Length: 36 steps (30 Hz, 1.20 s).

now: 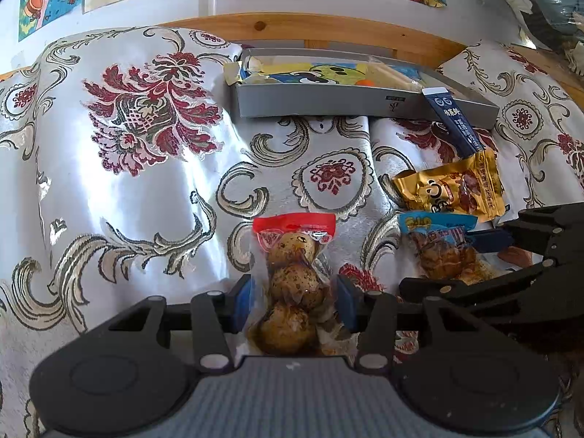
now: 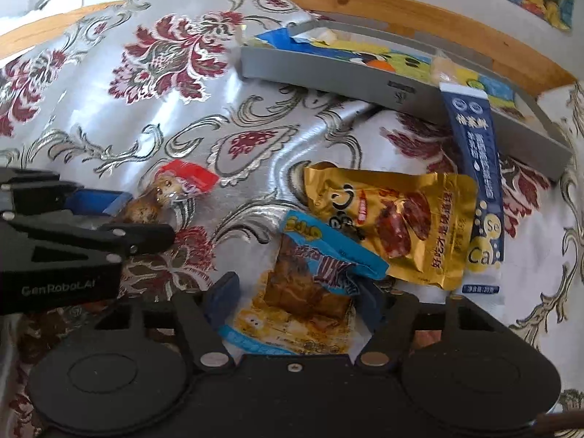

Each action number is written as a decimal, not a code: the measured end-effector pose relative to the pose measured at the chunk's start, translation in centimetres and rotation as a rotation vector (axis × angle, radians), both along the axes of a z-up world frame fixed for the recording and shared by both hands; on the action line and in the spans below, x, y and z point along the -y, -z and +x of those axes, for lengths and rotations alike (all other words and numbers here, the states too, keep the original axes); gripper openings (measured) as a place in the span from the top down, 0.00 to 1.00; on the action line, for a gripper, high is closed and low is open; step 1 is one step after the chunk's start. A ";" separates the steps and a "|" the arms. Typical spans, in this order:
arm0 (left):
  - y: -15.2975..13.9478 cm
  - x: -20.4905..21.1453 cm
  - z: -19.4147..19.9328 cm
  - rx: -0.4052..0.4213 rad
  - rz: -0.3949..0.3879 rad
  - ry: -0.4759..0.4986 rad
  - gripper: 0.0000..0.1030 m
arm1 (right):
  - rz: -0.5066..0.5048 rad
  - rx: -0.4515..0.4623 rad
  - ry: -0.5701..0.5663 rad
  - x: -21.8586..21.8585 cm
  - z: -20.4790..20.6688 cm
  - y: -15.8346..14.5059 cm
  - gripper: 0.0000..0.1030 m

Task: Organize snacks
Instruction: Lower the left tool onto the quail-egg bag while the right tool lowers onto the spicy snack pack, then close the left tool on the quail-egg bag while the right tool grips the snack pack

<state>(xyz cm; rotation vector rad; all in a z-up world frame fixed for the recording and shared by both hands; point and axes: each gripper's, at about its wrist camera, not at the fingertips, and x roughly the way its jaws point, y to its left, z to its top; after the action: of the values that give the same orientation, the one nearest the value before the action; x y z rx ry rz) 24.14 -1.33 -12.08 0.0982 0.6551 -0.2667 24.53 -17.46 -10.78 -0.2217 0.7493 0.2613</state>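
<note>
Your left gripper point(image 1: 294, 301) and right gripper point(image 2: 294, 297) are matte black linkages with silver pivot screws, round discs near you, and blue jaw pads point(image 1: 244, 301); one side reads "GenRoboLAI".

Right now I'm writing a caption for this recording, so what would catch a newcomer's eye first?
Probably the clear red-topped pouch of speckled eggs, sitting between the open fingers of the left tool on the shiny floral cloth. Beside it, the right tool straddles a blue snack packet, with a gold packet just beyond. A grey box of snacks waits at the back.
</note>
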 end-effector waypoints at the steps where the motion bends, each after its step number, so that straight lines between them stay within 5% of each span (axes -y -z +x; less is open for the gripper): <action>1: 0.0 0.0 0.0 0.000 0.000 0.000 0.50 | -0.002 0.001 -0.002 0.0 0.0 0.0 0.35; 22: -0.3 0.1 -0.5 -0.006 -0.033 0.003 0.53 | -0.138 0.079 -0.090 -1.7 -1.1 -0.2 0.41; 36: -1.2 -0.2 -0.8 -0.091 -0.105 -0.063 0.56 | -0.280 0.170 -0.155 -3.0 -2.7 -0.6 0.42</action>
<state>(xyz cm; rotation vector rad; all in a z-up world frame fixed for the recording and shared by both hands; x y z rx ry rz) 23.31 -1.09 -10.84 -0.0359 0.7316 -0.2451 21.85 -14.44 -10.20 -0.5619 0.5988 0.2805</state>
